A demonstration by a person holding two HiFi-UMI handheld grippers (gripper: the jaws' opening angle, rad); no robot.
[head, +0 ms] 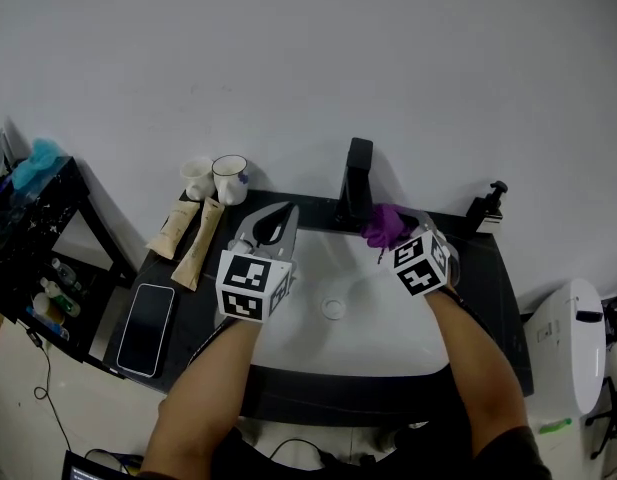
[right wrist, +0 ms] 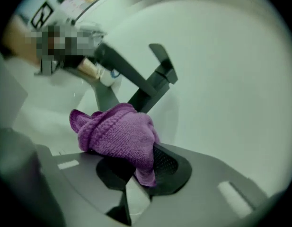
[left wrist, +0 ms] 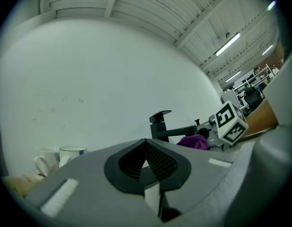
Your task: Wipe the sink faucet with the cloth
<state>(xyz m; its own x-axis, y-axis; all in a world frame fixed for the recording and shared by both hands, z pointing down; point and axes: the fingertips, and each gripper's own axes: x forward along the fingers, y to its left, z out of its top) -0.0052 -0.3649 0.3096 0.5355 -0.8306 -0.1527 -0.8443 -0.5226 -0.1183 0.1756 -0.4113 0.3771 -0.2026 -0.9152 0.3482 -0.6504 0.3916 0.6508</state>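
A black faucet (head: 356,180) stands at the back of the white sink (head: 318,343). My right gripper (head: 388,236) is shut on a bunched purple knitted cloth (head: 384,225), held just right of the faucet's base. In the right gripper view the cloth (right wrist: 118,134) fills the jaws and hides the lower part of the faucet (right wrist: 153,79); contact cannot be told. My left gripper (head: 286,212) hovers over the sink's left back corner, shut on nothing. In the left gripper view, its closed pads (left wrist: 157,161) point toward the faucet (left wrist: 160,126) and cloth (left wrist: 195,142).
On the black counter (head: 488,298) left of the sink lie two mugs (head: 216,178), two tubes (head: 188,236) and a phone (head: 148,328). A soap dispenser (head: 486,210) stands at the back right. A dark shelf (head: 33,258) is at far left, a white appliance (head: 573,343) at far right.
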